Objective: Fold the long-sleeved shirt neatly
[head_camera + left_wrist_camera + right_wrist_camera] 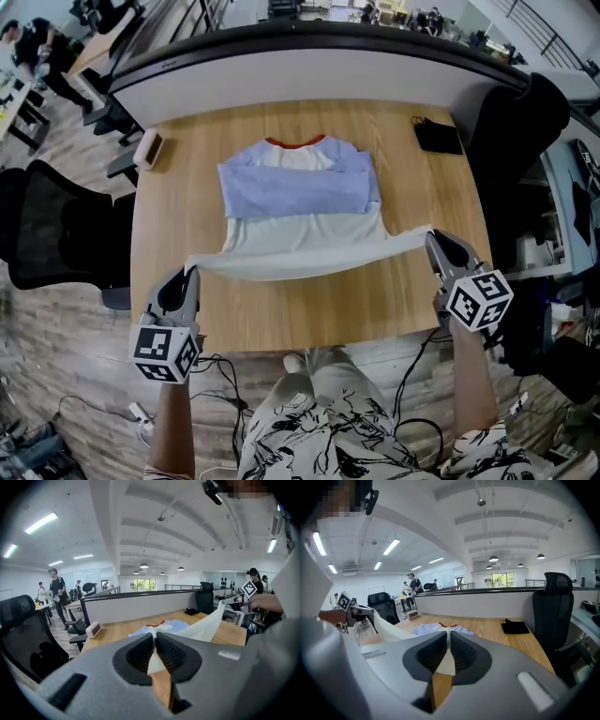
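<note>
I'd put the fold at roughly halfway. My left tongs are pinched tight on the left corner of the hem of the long-sleeved shirt. In the left gripper view a sliver of white cloth shows between the pads. That corner is held up off the near part of the bench. Between the two tools the hem runs as a stretched, slightly sagging band above the wood. My right tongs are clamped just as tightly on the right corner, with white cloth between their pads too.

The sleeve step looks done, since the blue sleeves lie folded in across the chest. What is left, as I read it, is carrying the hem up toward the collar, laying it flat, and perhaps one more fold after that.

The shirt sits mid-bench with the collar away from me and its upper half flat on the wood. Its left edge is fairly straight. The blue layer forms a tidy rectangle with a small overhang at the right. Below it the body is white and smooth, with few wrinkles. Red trim rims the neck.
</note>
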